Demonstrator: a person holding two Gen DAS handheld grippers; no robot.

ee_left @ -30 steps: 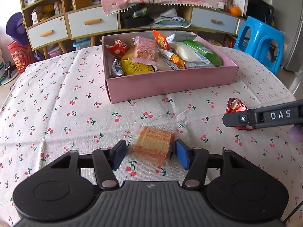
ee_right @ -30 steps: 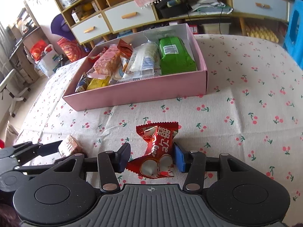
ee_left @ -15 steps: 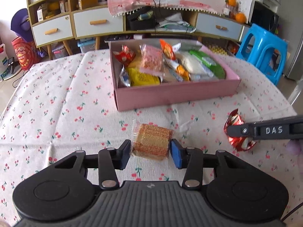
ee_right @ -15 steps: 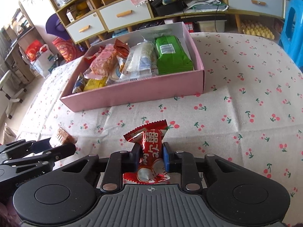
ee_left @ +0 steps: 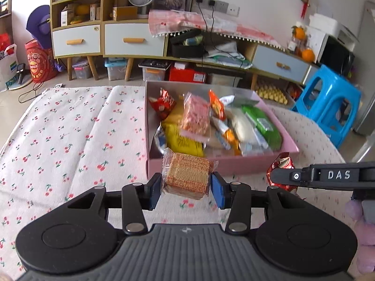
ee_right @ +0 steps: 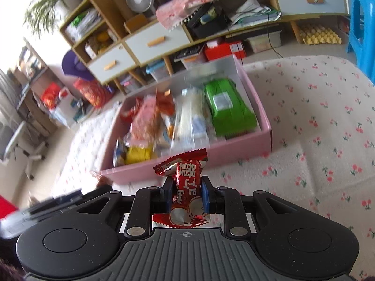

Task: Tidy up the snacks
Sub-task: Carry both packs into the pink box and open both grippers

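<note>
- The left tongs (ee_left: 186,185) are clenched on a clear-wrapped wafer block (ee_left: 186,176), which is pressed between the two blue pads (ee_left: 154,190) and carried clear of the counter (ee_left: 70,140).
- The right tongs (ee_right: 186,197) are clenched on a red candy packet (ee_right: 185,187); the packet is pinched at its middle, with its crimped top standing above the pads and its lower end hanging below them.
- In the left wrist view the right tongs (ee_left: 280,178) are seen from the side, just beside the left pair, with the red candy packet (ee_left: 282,164) showing past their tip.
- The step in hand is judged to be the carry: both snacks are lifted and pointed toward the pink box (ee_left: 222,164), and neither has been released yet.
- Both tongs are held level and side by side, short of the box's near wall (ee_right: 187,161), with the wafer block at about the height of the rim.
- The box is already crowded: a yellow packet (ee_left: 180,139) lies by the near wall, a green pack (ee_right: 228,107) along the right side, and other wrappers are piled between.
- The next move is judged to call for both tongs to be brought forward over the near wall and opened above a gap, so that each snack drops inside.
- The right wrist view is blurred, so the contents cannot be read finely there.
</note>
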